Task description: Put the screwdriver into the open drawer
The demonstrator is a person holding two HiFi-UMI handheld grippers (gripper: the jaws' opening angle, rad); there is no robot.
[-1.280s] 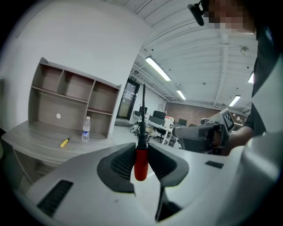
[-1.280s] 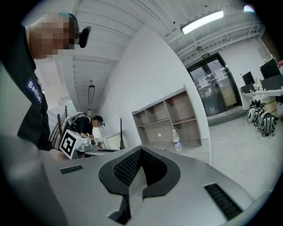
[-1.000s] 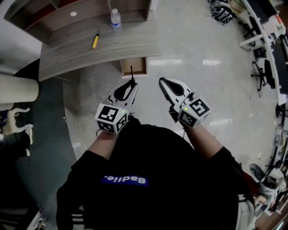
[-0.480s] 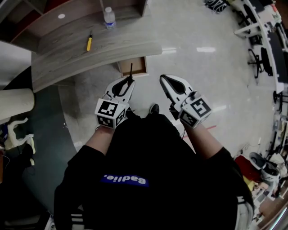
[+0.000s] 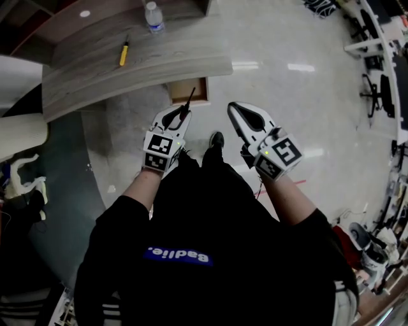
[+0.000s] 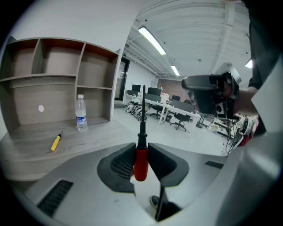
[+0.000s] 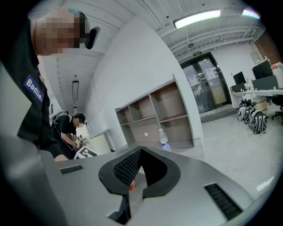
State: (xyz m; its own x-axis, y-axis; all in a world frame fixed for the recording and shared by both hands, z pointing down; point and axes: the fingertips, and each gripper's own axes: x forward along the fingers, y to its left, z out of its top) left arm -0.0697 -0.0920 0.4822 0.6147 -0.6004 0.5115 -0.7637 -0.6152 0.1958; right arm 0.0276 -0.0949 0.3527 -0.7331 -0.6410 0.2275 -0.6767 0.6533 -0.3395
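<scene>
I had the left gripper (image 5: 180,116) clamped on the red handle of a screwdriver (image 6: 140,161), pads pressed to either side of it and the black shaft sticking straight out past the fingertips. The tool hung in the air over the pale floor (image 5: 287,127), off the desk (image 5: 95,83) altogether. From the head view its tip showed against the near rim of the open wooden drawer (image 5: 178,100), which jutted out from under the desk's curved front edge.

The right gripper (image 5: 234,109) was held alongside, apart from the left, with its jaws closed tip to tip and nothing between them.

On the desk, a second, yellow-handled screwdriver (image 5: 123,54) lay about midway between the front and back edges. A water bottle (image 5: 153,16) stood upright near the back edge, at the foot of the empty shelf unit (image 6: 57,75). One shoe (image 5: 217,139) showed on the floor between the two grippers.
</scene>
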